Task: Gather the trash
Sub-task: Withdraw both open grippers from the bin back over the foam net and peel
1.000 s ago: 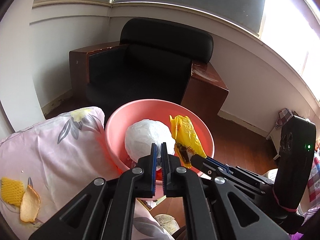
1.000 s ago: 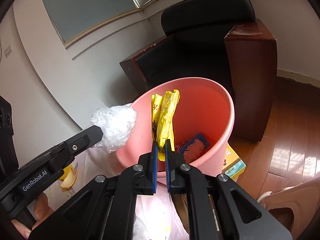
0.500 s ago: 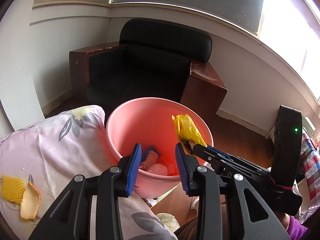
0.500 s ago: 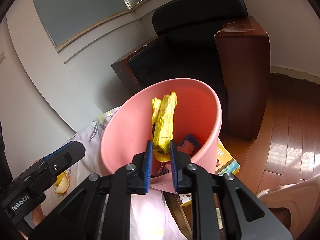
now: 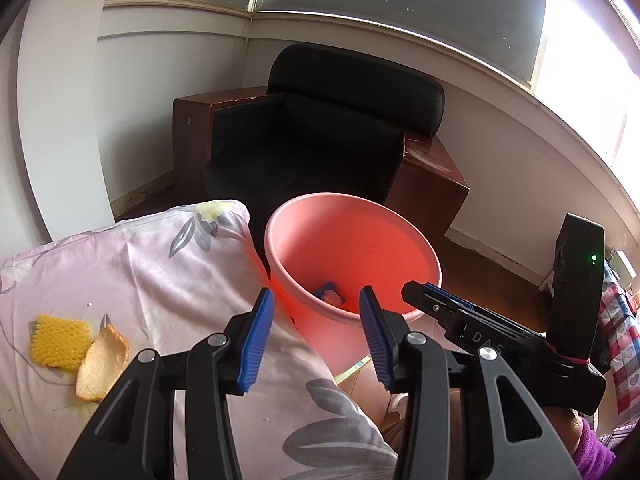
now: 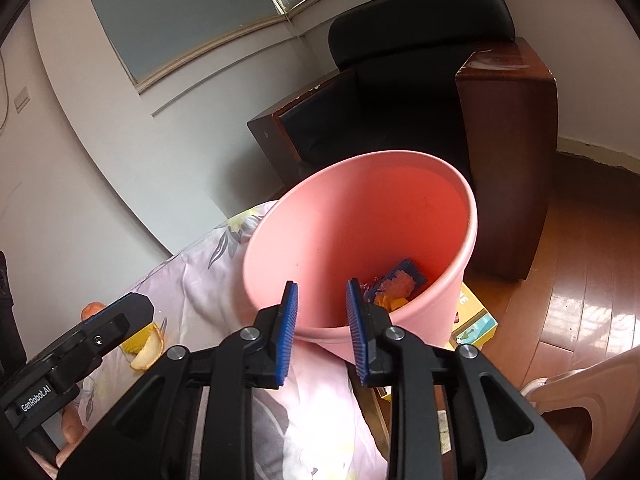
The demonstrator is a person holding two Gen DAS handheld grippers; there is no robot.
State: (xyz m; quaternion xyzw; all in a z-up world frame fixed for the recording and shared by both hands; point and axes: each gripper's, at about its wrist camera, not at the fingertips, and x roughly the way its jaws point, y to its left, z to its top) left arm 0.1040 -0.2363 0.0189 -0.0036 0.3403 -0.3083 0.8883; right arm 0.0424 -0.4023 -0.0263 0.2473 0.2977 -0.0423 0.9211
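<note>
A pink bin (image 5: pixel 360 248) (image 6: pixel 360 216) stands past the edge of a floral cloth (image 5: pixel 160 264); scraps, some blue, lie at its bottom (image 6: pixel 396 284). My left gripper (image 5: pixel 316 336) hangs over the cloth's edge by the bin's near rim, its jaws opening, with nothing between them. My right gripper (image 6: pixel 320 328) is at the bin's near rim, its jaws also opening and empty. An orange peel (image 5: pixel 102 364) (image 6: pixel 146 350) and a yellow waffle-textured piece (image 5: pixel 58 340) lie on the cloth at the left. In the left wrist view the right gripper (image 5: pixel 424 296) reaches toward the bin from the right.
A black armchair (image 5: pixel 340 128) with brown wooden sides stands behind the bin. A colourful box (image 6: pixel 472 320) lies on the wood floor (image 6: pixel 580 280) beside the bin. A pinkish plastic chair (image 6: pixel 580 408) sits at the lower right. A hand (image 6: pixel 72 428) holds the left gripper.
Both grippers have opened. The white plastic bag dropped from the left one and the yellow wrapper from the right one into the bin. The left gripper has drawn back from the bin.
</note>
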